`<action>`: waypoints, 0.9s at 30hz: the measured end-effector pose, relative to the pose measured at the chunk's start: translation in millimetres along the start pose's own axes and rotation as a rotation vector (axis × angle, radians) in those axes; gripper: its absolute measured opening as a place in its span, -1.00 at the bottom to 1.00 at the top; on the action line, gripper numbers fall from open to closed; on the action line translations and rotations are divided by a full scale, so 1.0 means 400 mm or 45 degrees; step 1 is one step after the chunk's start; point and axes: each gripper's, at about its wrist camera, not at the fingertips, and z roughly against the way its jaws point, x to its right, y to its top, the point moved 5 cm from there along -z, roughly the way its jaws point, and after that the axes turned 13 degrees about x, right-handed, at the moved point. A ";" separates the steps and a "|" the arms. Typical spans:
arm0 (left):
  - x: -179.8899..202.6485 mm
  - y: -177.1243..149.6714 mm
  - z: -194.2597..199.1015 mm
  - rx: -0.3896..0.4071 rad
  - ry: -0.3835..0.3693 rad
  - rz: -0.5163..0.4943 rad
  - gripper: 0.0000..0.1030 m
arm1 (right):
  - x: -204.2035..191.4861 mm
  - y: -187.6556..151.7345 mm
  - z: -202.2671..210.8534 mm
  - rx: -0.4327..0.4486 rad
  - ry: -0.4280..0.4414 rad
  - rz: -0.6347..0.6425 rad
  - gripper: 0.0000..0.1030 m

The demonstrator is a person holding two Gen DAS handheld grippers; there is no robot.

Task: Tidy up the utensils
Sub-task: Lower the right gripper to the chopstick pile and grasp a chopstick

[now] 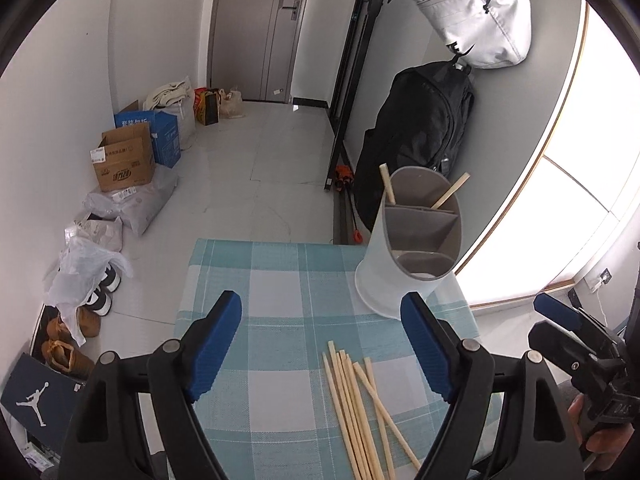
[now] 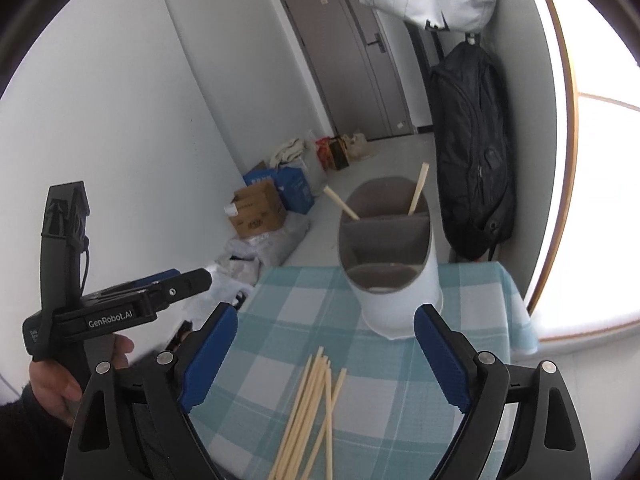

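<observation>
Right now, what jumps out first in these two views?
A loose bundle of pale wooden chopsticks lies on the blue-and-white checked cloth, between the open left claw. Behind it stands a white cylindrical holder with grey dividers, two chopsticks in its far compartment. The open right claw faces the same bundle.

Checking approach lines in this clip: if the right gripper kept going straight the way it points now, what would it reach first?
Probably the loose chopsticks on the checked cloth, which lie between the open right gripper fingers; the white utensil holder stands beyond. Depth is uncertain.
</observation>
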 end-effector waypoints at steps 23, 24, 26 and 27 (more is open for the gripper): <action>-0.195 -0.114 -0.100 -0.187 0.059 0.192 0.52 | -0.044 -0.282 -0.345 -0.860 -0.001 0.407 -0.46; -0.202 -0.114 -0.102 -0.201 0.049 0.216 0.52 | -0.045 -0.288 -0.350 -0.884 -0.001 0.419 -0.46; -0.210 -0.112 -0.105 -0.210 0.035 0.253 0.52 | -0.043 -0.295 -0.361 -0.916 -0.023 0.447 -0.46; -0.214 -0.111 -0.104 -0.208 0.038 0.262 0.52 | -0.039 -0.300 -0.366 -0.934 -0.036 0.459 -0.46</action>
